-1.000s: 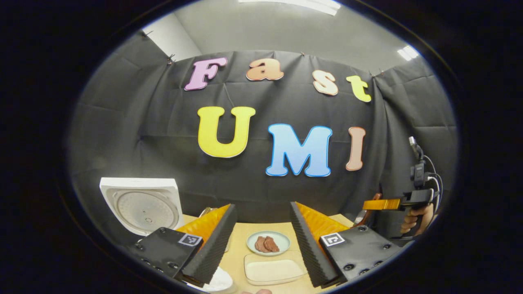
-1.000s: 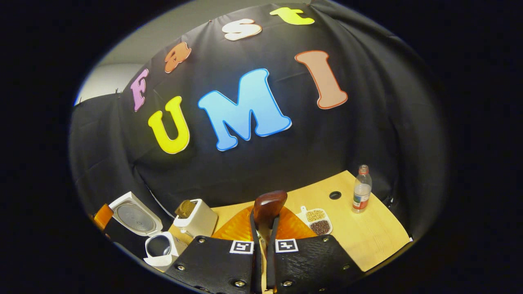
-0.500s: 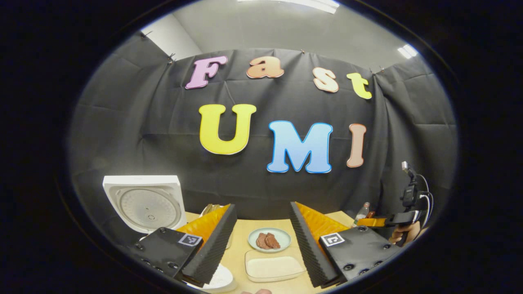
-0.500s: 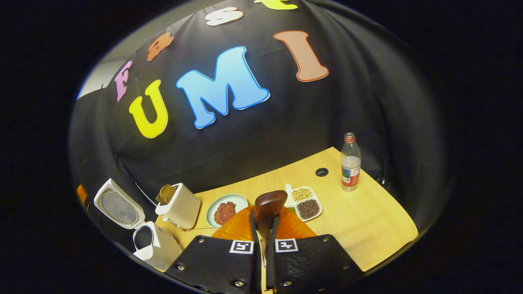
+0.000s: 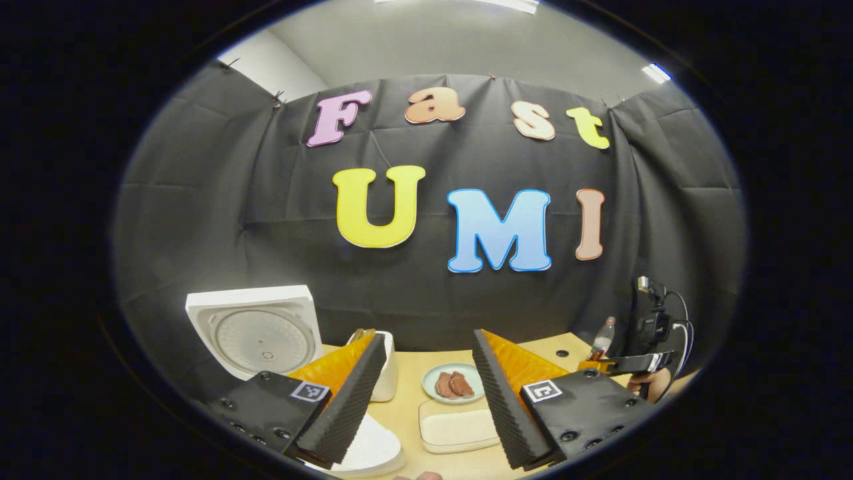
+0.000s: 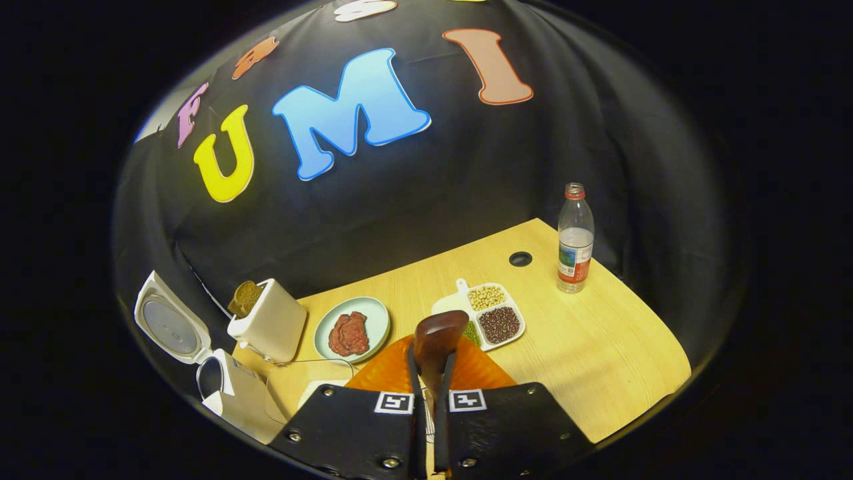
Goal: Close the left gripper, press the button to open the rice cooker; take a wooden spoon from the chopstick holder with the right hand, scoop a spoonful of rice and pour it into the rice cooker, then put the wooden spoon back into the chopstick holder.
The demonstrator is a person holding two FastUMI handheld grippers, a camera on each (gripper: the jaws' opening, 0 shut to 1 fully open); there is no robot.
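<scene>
Pale wood-grain table [image 6: 600, 360] carries an open white rice cooker [image 6: 223, 390] at its left edge; right gripper [image 6: 432, 373] clamps the glossy wooden spoon [image 6: 436, 337]; left gripper [image 5: 426, 393] gapes empty

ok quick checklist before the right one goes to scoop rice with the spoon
1. Wooden spoon clamped in the right hand-held gripper: ok, both fingers press on it.
2. Rice cooker open: ok, lid stands up.
3. Left hand-held gripper out of the way: ok, open and empty, held above the table.
4. Rice source located: cannot tell; a divided tray holds beans or grains, but which is rice is unclear.
5. Plate of meat and bottle near the path: ok, both stand apart from the spoon.
</scene>
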